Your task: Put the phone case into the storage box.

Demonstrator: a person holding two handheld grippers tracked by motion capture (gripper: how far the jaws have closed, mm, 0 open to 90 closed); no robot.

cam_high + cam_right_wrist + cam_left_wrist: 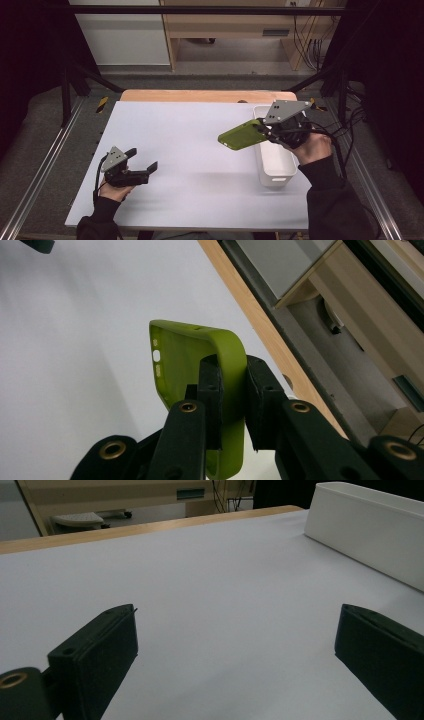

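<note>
Above the right side of the table (190, 150), the right gripper (264, 131) is holding a green phone case (242, 135) up in the air, its jaws clenched on one long side wall of the case. In the right gripper view the two black pads are pressing that thin wall from inside and outside, with the hollow of the phone case (182, 365) facing left and the camera cut-outs showing near its far end. Pinching the rim this way is probably the simplest hold for such a thin, floppy shell, since the wall is the one part narrow enough to sit between the pads. The case is sticking out to the left of the gripper, roughly level with a slight tilt, and it is hanging over the near left edge of the white bin (274, 165), touching neither the bin nor the table. Whether it is heading into the bin or out onto the open white surface cannot be told from this pose. Near the front left corner, the left gripper (141, 159) is waiting low over the table with its jaws spread wide and nothing between them; its own view is looking across bare table (210, 580) toward the bin (365, 530), seemingly keeping out of the way until needed.
</note>
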